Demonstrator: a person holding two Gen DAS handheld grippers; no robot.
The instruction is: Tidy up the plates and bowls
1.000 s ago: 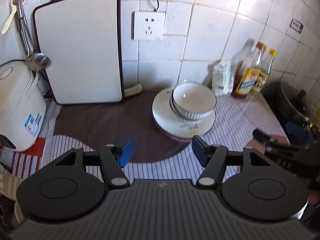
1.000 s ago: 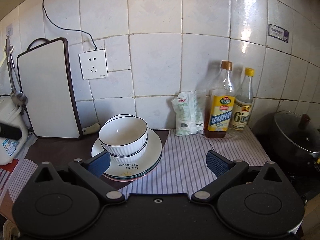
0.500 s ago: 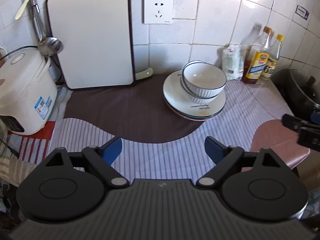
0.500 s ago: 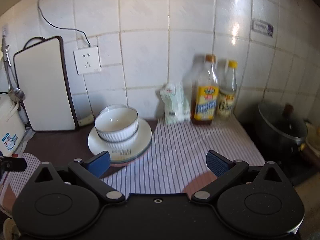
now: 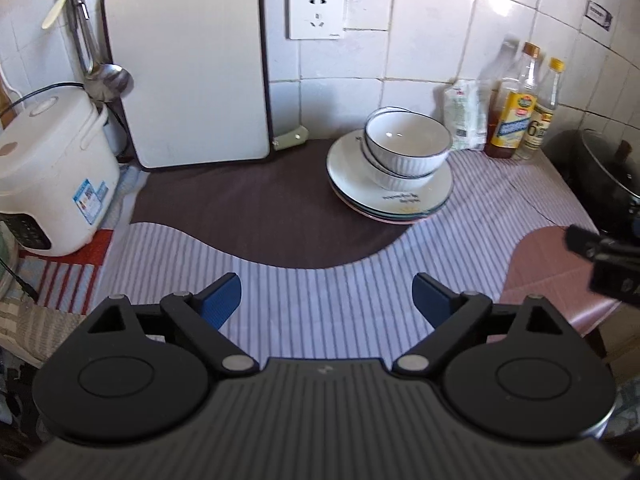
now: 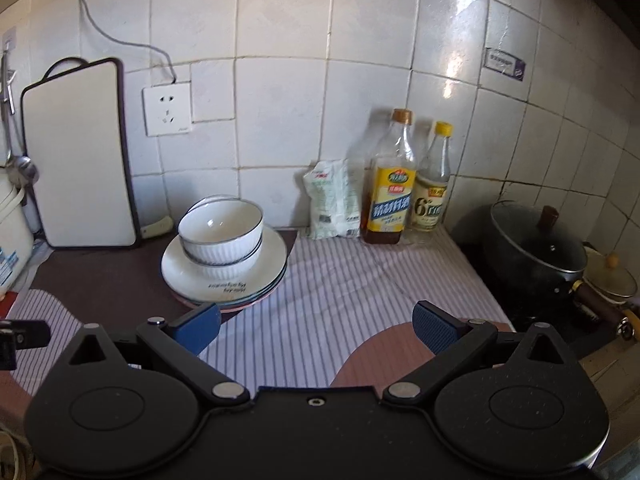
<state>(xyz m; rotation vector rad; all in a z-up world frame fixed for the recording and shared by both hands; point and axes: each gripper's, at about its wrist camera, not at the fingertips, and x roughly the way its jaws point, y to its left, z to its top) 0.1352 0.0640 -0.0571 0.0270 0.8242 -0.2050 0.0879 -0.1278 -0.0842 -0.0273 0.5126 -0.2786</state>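
Above the striped cloth (image 5: 320,304) at the near edge of the counter, the left gripper (image 5: 326,294) hangs with its blue-padded jaws spread wide and nothing between them. The right gripper (image 6: 316,326) is likewise released and empty, over the same cloth near a pinkish patch.

Beyond both, well apart from the fingertips, stands the stack: two white bowls (image 5: 408,148) with ribbed outer walls and thin dark rims, nested one in the other, the upper one sitting slightly askew. They rest on a pile of plates (image 5: 396,200); the top plate is white with a dark rim and small lettering near its front edge, and a pink edge shows lowest. The pile sits where the dark brown part of the cloth meets the stripes.

Behind it, against the tiled wall, lean a white cutting board (image 5: 188,64), a packet (image 6: 334,200) and two bottles (image 6: 408,188).
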